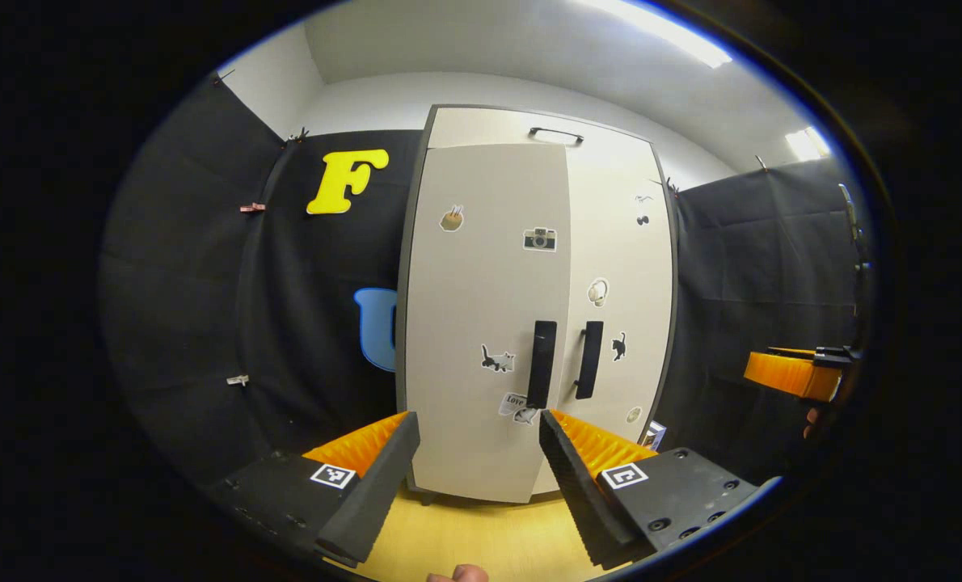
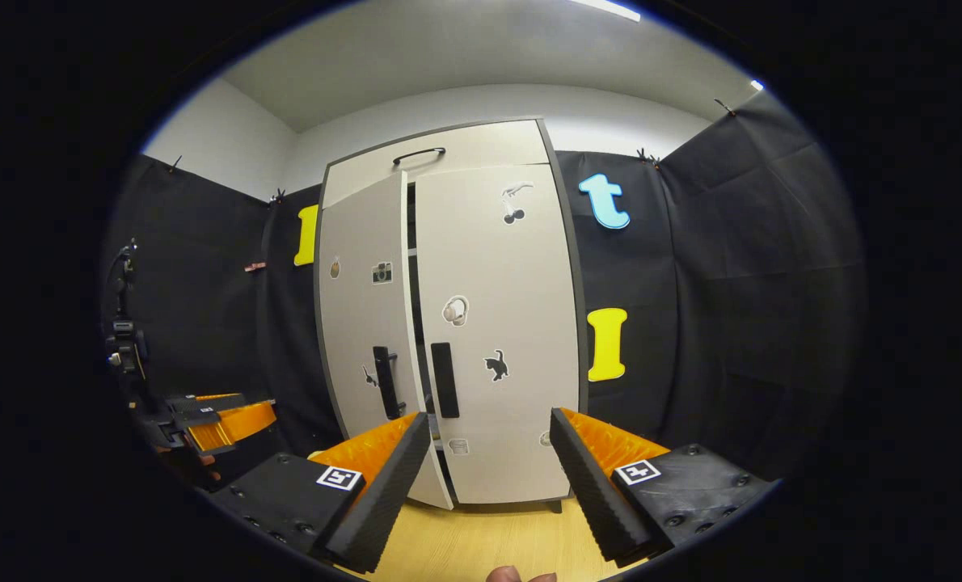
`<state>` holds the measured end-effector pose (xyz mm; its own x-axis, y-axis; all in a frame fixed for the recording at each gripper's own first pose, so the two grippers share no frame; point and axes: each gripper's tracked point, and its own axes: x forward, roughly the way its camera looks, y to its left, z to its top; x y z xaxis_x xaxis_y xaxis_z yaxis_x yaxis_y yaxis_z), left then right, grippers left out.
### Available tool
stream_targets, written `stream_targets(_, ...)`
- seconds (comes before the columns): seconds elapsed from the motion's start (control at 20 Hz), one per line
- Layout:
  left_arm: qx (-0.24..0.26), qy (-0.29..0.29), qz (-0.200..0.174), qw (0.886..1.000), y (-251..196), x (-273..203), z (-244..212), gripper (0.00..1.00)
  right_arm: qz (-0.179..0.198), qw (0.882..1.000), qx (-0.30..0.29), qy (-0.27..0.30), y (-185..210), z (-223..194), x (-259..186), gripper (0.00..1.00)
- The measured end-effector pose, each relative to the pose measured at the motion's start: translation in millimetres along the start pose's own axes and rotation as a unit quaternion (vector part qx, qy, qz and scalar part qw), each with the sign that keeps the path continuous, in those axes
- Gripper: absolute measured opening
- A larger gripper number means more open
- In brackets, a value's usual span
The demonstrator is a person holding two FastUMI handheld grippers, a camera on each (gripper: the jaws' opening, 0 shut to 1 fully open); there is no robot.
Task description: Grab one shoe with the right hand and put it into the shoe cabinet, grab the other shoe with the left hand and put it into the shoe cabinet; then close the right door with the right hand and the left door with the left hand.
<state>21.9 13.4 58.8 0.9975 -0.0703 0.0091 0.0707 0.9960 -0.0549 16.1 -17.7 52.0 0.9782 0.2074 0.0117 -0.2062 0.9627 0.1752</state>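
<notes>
The tall pale-grey shoe cabinet [image 1: 529,307] stands upright on the light wooden floor [image 1: 481,541], its long axis vertical, backed against the black cloth wall [image 1: 206,307] of the booth. Small stickers dot its doors: a camera [image 1: 539,239], a black-and-white cat [image 1: 498,359], headphones [image 1: 598,292], and a speech-bubble sticker [image 1: 516,402] with the word "Love". A dark curved handle [image 1: 556,133] sits on the top panel above the doors.

In the right gripper view, the right door [image 2: 497,331] lies flush with the cabinet front, while the left door [image 2: 368,339] stands slightly ajar, a dark gap showing along its inner edge. Each door carries a black vertical bar handle, the left one [image 1: 542,364] just beside the right one [image 1: 588,360], near the middle seam.

The left tongs [image 1: 477,461] are spread wide apart, holding nothing, aimed at the left door. The right tongs [image 2: 489,469] are likewise parted and empty, facing the right door. White walls and a white ceiling with a strip light [image 1: 667,32] rise above the cloth.
</notes>
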Motion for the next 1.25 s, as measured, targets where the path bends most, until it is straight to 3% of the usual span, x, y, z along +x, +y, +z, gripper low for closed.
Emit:
stream_targets(1.1,0.024,-0.002,0.023,0.999,19.0,-7.2,-7.1,0.94,-0.047,0.997,-0.067,-0.002,2.0,-20.0,-3.4,0.98)
stream_targets(1.15,0.024,-0.001,0.023,0.999,18.7,-6.8,-6.9,0.94,-0.047,0.997,-0.068,-0.002,2.0,-19.5,-4.1,0.93)
stream_targets(1.25,0.022,0.0,0.023,0.999,16.8,-5.7,-7.9,0.94,-0.047,0.996,-0.071,-0.003,1.1,-19.7,-3.1,0.98)
